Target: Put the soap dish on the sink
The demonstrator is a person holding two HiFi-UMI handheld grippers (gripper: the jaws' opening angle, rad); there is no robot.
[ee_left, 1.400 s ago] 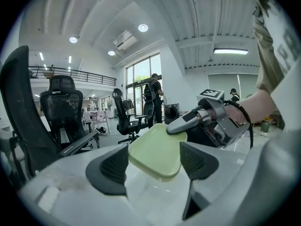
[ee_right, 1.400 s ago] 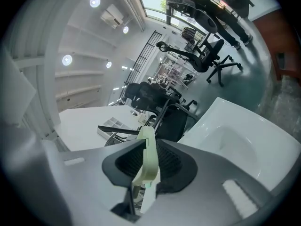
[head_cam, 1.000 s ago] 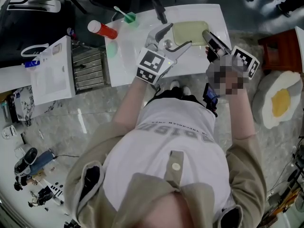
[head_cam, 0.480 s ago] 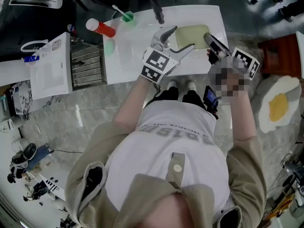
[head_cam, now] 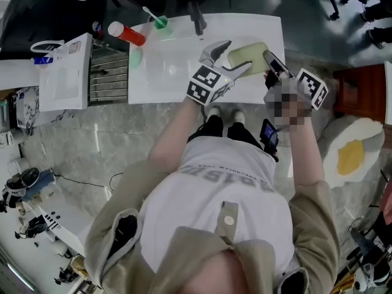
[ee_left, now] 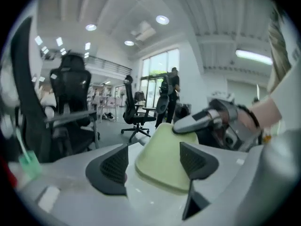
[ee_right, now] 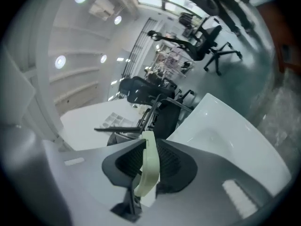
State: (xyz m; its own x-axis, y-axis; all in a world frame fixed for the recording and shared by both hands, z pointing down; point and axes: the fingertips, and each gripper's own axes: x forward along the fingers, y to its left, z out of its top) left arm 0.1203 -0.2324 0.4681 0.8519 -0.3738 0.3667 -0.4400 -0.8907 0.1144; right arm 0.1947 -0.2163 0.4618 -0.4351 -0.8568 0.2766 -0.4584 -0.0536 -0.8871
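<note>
The soap dish (head_cam: 248, 55) is sitting tilted, perhaps touching the sink (head_cam: 153, 72) at its right rim, its underside hiding. The right gripper (head_cam: 269, 58) is pinching its far edge, while the left gripper (head_cam: 231, 57) is straddling it, jaws spread.

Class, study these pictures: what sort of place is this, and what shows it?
Probably an office or lab with a mock washstand: swivel office chairs stand under ceiling spotlights, and a white sink stands alone on the open floor.
</note>
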